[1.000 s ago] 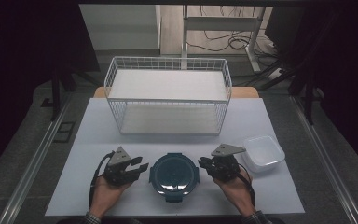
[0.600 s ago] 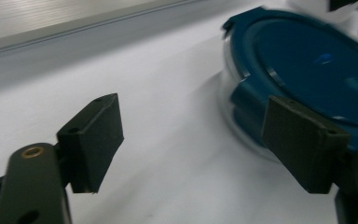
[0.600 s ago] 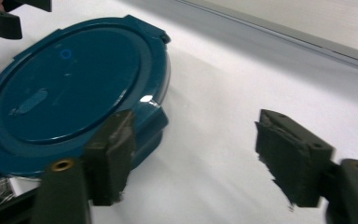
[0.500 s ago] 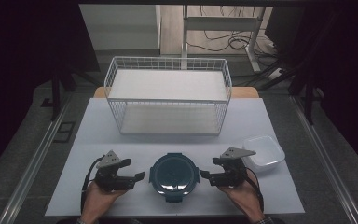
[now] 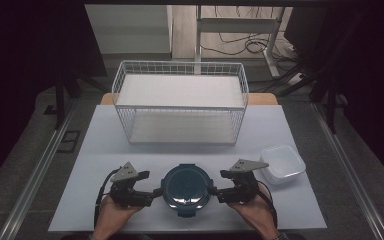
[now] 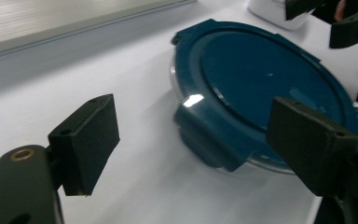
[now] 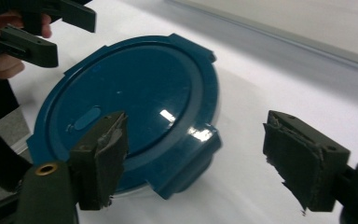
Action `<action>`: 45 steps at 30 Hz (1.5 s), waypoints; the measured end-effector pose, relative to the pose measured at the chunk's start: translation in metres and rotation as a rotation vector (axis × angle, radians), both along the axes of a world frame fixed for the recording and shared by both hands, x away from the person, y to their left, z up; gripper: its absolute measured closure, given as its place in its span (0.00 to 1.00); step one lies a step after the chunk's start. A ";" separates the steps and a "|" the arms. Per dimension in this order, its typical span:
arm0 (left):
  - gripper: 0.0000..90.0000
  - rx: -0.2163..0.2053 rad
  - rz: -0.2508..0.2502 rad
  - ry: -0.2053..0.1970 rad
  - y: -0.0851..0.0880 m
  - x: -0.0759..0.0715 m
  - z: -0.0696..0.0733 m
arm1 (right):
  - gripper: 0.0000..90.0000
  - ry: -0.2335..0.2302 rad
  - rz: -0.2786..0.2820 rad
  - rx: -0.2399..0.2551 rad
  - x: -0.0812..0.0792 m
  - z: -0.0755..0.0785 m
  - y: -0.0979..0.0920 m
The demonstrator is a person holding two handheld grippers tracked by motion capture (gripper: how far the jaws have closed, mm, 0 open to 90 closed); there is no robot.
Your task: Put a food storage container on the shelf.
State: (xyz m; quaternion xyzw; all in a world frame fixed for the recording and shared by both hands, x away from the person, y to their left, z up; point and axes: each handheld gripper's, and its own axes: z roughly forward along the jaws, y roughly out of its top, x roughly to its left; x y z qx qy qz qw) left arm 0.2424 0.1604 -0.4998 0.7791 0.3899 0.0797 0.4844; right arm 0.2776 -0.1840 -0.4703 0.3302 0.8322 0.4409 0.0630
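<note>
A round container with a dark blue lid (image 5: 185, 187) sits at the front middle of the white table (image 5: 100, 150). My left gripper (image 5: 155, 192) points at its left side, my right gripper (image 5: 215, 191) at its right side. In the left gripper view the lid (image 6: 261, 79) has a latch tab between my left gripper's (image 6: 198, 144) wide jaws, pads clear of it. The right gripper (image 7: 200, 161) likewise straddles a tab of the lid (image 7: 126, 93) without touching. Both pairs of jaws have just been opening.
A white wire basket (image 5: 180, 100) stands at the back middle of the table. A white square tub (image 5: 281, 164) lies just right of my right hand. The table's front edge runs close under both hands.
Both grippers have settled lower and more level beside the container, and their jaws stand wider apart. The container has stayed in place.
</note>
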 end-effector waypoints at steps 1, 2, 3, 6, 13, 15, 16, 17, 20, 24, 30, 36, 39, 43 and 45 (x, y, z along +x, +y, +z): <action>0.17 -0.004 -0.006 0.007 -0.002 0.001 -0.001 | 0.21 0.004 0.003 -0.001 0.000 -0.001 0.002; 0.16 -0.004 -0.006 0.007 -0.002 0.001 -0.001 | 0.19 0.013 0.008 0.000 0.000 -0.002 0.003; 0.15 -0.011 -0.019 0.026 -0.005 0.003 -0.003 | 0.18 0.025 0.010 0.000 0.001 -0.004 0.005; 0.15 -0.013 -0.035 0.053 -0.007 0.005 -0.006 | 0.15 0.068 0.022 0.002 0.004 -0.010 0.009; 0.24 -0.106 -0.137 0.234 -0.012 0.014 -0.020 | 0.14 0.215 0.080 0.021 0.008 -0.024 0.018; 0.25 -0.112 -0.133 0.246 -0.010 0.015 -0.020 | 0.15 0.217 0.079 0.013 0.007 -0.023 0.017; 0.28 -0.126 -0.128 0.252 -0.009 0.014 -0.020 | 0.17 0.224 0.076 0.016 0.007 -0.023 0.016; 0.31 -0.134 -0.125 0.263 -0.006 0.014 -0.020 | 0.20 0.242 0.070 0.020 0.007 -0.023 0.014; 0.40 -0.166 -0.134 0.273 0.000 0.010 -0.019 | 0.25 0.318 0.072 0.065 0.009 -0.028 0.007; 0.46 -0.153 -0.138 0.247 0.002 0.003 -0.015 | 0.48 0.326 0.039 0.113 0.008 -0.022 -0.002; 0.52 -0.135 -0.152 0.182 0.000 -0.007 -0.011 | 0.47 0.412 0.031 0.161 0.008 -0.026 -0.008; 0.53 -0.126 -0.166 0.163 0.000 -0.010 -0.011 | 0.54 0.453 0.050 0.210 0.011 -0.028 -0.013; 0.53 -0.140 -0.151 0.159 0.000 -0.012 -0.012 | 0.57 0.484 0.042 0.242 0.012 -0.029 -0.015; 0.55 -0.202 -0.094 0.212 0.006 -0.015 -0.019 | 0.58 0.472 0.032 0.225 0.008 -0.024 -0.012; 0.55 -0.222 -0.074 0.241 0.007 -0.016 -0.020 | 0.58 0.458 0.026 0.216 0.005 -0.022 -0.010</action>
